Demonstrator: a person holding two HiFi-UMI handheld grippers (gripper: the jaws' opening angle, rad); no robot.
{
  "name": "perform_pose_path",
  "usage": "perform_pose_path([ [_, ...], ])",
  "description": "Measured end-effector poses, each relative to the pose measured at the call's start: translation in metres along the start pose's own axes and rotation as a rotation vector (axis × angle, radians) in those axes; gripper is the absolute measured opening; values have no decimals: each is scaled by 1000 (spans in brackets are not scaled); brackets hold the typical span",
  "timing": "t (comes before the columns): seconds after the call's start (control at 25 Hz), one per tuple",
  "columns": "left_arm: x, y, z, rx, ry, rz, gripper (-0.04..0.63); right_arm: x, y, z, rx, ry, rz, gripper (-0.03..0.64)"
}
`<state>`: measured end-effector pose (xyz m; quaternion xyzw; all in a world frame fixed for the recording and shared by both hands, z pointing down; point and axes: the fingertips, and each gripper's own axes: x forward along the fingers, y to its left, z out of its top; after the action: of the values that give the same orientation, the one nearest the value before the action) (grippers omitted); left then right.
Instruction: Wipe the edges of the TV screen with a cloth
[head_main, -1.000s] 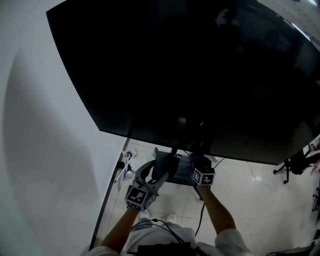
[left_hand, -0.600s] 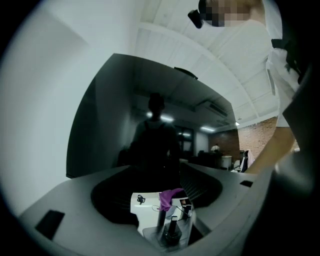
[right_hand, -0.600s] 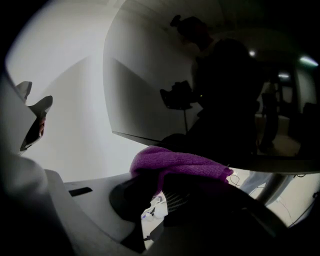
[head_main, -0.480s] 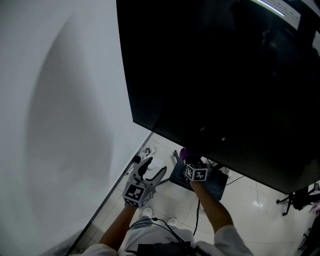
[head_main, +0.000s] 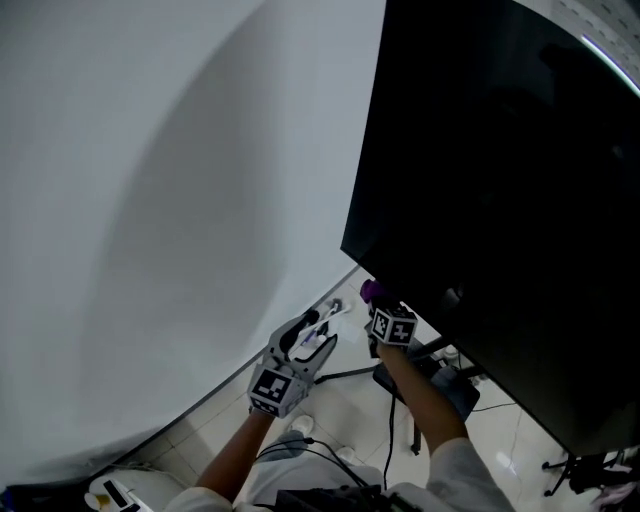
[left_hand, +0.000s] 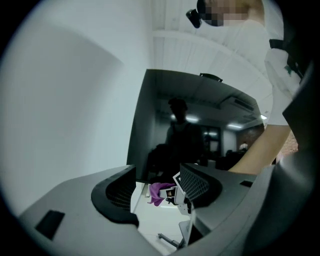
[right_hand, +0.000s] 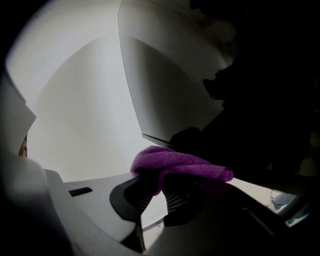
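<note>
A large black TV screen (head_main: 500, 180) fills the right of the head view, next to a white wall. My right gripper (head_main: 375, 305) is shut on a purple cloth (head_main: 371, 291), which sits at the screen's lower left corner. In the right gripper view the purple cloth (right_hand: 175, 164) bulges out over the jaws, just under the screen's bottom edge (right_hand: 160, 139). My left gripper (head_main: 312, 335) hangs open to the left, below the screen, with nothing between its fingers. In the left gripper view the cloth (left_hand: 159, 192) and the TV screen (left_hand: 200, 125) show beyond the open jaws.
A white wall (head_main: 180, 200) takes up the left. Below, a light tiled floor (head_main: 350, 410) carries the TV stand's base (head_main: 440, 385) and black cables (head_main: 345, 375). A black tripod (head_main: 575, 465) stands at the lower right.
The view has swung so the screen's left edge now lies further right. My right gripper has carried the cloth along the bottom edge to the lower left corner. The left gripper stays open.
</note>
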<state>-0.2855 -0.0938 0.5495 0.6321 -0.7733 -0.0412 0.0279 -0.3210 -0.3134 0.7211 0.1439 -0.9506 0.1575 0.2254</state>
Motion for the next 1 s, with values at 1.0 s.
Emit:
perform_pose_path([
  [1.0,-57,93,39,35,-84,180,264,66,168,267,36,-309,177,48],
])
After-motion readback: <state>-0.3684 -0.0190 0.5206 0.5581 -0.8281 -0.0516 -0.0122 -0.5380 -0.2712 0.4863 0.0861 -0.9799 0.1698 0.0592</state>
